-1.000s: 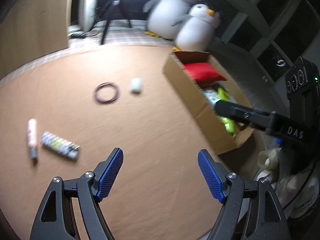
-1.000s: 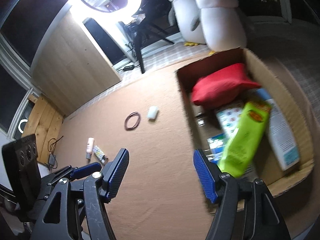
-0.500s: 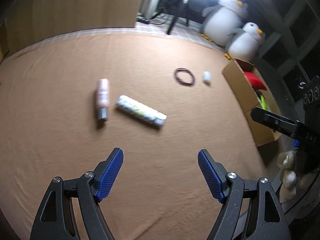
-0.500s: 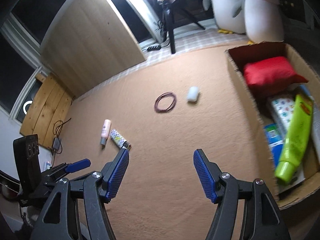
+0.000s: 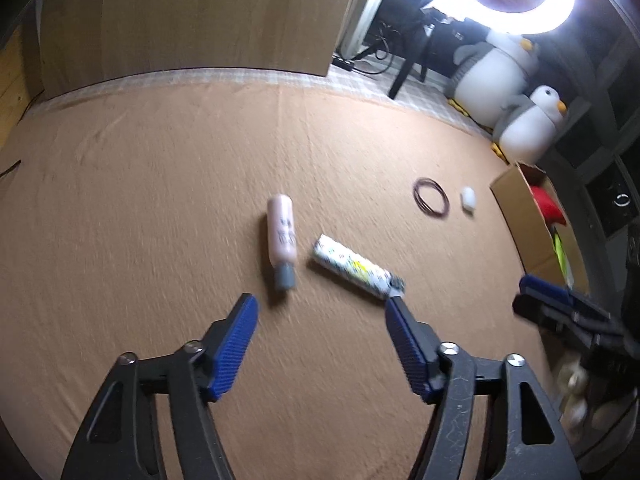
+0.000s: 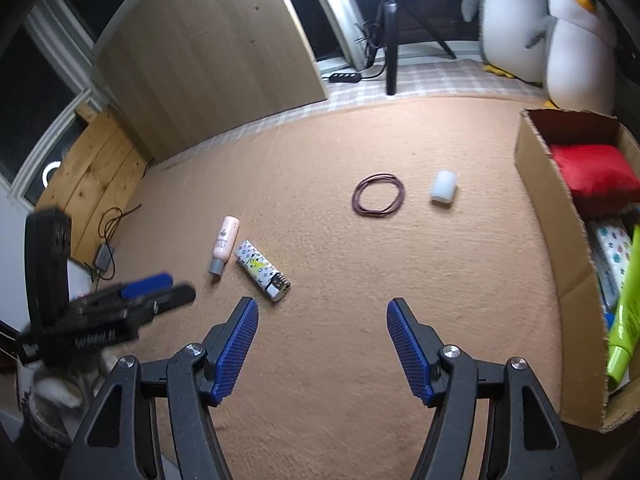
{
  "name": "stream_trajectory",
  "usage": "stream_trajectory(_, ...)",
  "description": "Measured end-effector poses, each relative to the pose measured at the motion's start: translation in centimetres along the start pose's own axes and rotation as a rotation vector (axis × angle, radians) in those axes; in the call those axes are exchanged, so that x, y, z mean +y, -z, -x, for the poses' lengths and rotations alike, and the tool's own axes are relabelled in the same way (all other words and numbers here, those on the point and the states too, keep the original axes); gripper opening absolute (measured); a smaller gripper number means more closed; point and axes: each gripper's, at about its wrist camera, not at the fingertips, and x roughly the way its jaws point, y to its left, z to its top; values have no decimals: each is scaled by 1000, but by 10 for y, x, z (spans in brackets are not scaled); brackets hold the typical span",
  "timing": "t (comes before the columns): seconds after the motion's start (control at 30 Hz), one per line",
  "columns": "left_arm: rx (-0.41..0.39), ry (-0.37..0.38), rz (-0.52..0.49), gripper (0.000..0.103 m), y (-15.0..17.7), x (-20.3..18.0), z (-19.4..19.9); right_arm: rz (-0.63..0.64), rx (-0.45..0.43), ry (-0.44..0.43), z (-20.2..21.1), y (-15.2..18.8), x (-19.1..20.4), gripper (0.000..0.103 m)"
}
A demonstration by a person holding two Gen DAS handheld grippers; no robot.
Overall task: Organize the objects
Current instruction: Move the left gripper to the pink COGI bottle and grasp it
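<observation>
On the tan carpet lie a pink bottle with a grey cap point(image 5: 282, 240) point(image 6: 225, 243) and a patterned lighter point(image 5: 356, 270) point(image 6: 262, 270), side by side. Farther off are a dark hair-tie ring point(image 5: 430, 199) point(image 6: 377, 194) and a small white cap point(image 5: 469, 199) point(image 6: 443, 186). My left gripper point(image 5: 320, 314) hovers just short of the bottle and lighter; its jaws are closing with nothing between them. My right gripper point(image 6: 322, 316) hangs open and empty over bare carpet, left of the cardboard box point(image 6: 560, 248) point(image 5: 516, 216).
The box holds a red pouch point(image 6: 592, 170), a green tube point(image 6: 624, 320) and printed packs. Two plush penguins point(image 6: 576, 44) point(image 5: 528, 128), a tripod point(image 6: 390, 32) and a wooden panel point(image 6: 208, 52) stand along the far side. Cables point(image 6: 106, 236) lie at the left.
Both grippers swung left, away from the box and toward the bottle and lighter, which now lie just ahead of the left gripper. The left jaws have narrowed slightly.
</observation>
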Motion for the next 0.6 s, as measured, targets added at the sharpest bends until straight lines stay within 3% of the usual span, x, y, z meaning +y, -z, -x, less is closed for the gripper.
stream_trajectory(0.47, 40, -16, 58, 37, -38, 16, -49, 83, 40, 4, -27, -3, 30, 63)
stream_trajectory(0.6, 47, -31, 52, 35, -39, 17, -56, 95, 48, 9, -30, -3, 34, 63)
